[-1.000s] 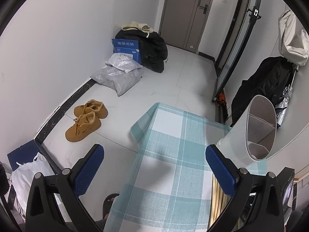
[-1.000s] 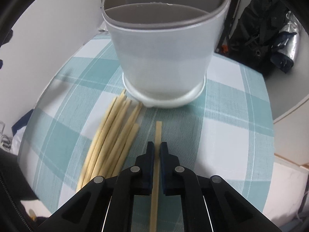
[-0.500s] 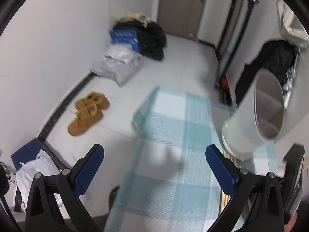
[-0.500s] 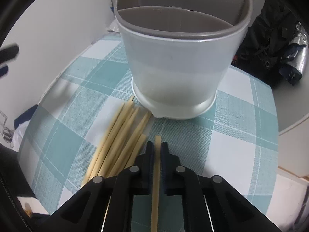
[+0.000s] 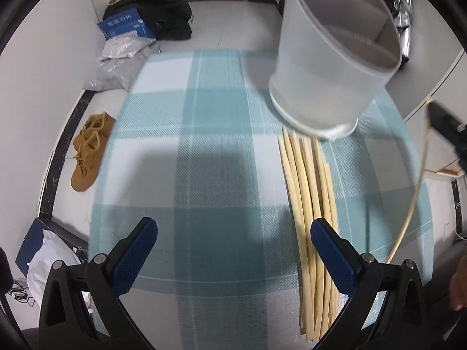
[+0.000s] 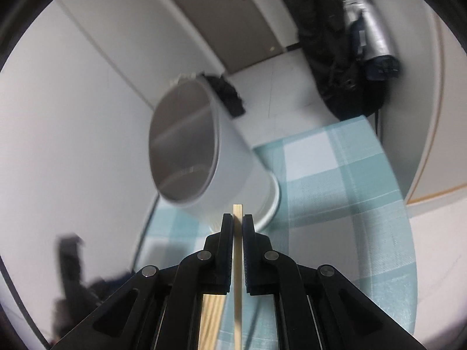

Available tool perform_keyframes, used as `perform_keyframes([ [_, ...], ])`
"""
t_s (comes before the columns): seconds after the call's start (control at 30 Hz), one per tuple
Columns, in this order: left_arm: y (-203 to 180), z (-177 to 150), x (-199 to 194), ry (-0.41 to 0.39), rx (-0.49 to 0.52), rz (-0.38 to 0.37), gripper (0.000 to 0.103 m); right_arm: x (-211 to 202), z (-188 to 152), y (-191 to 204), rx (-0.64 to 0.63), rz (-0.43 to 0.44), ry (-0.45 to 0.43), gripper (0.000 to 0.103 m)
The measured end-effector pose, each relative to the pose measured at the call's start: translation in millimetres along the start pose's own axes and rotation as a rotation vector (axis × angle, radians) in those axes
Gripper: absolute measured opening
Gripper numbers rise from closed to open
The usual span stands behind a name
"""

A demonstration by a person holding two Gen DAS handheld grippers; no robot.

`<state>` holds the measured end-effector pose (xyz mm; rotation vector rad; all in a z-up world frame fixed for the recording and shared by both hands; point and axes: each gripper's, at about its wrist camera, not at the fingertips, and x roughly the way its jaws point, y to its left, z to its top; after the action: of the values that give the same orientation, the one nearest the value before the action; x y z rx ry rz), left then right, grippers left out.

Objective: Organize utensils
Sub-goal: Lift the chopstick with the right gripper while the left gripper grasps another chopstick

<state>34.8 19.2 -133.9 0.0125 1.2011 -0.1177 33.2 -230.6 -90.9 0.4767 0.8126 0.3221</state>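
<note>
One chopstick (image 6: 237, 250) is clamped between the closed jaws of the right gripper (image 6: 238, 221), its tip just ahead of them, with the divided holder (image 6: 204, 151) beyond and to the left. It would be best to line the tip up over one compartment before letting go. The left gripper (image 5: 233, 239) hangs with jaws apart and empty, the remaining chopsticks (image 5: 309, 198) passing under its right jaw. Blur hides the holder's dividers and contents.
</note>
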Motion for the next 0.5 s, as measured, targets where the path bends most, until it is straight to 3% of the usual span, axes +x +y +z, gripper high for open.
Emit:
perform_keyframes([
  [0.17,2.4,-0.4,14.0,0.070,-0.013,0.047,0.102,-18.4,4.1,13.5,0.008,0.009,-0.044,0.006],
  [0.27,9.4,1.9,14.9,0.086,-0.058,0.032,0.102,-26.5,-5.7,11.0,-0.003,0.012,-0.069,0.006],
  [0.5,12.2,9.6,12.4,0.077,-0.039,0.085,0.102,-36.0,0.4,9.1,-0.017,0.021,-0.086,0.006],
])
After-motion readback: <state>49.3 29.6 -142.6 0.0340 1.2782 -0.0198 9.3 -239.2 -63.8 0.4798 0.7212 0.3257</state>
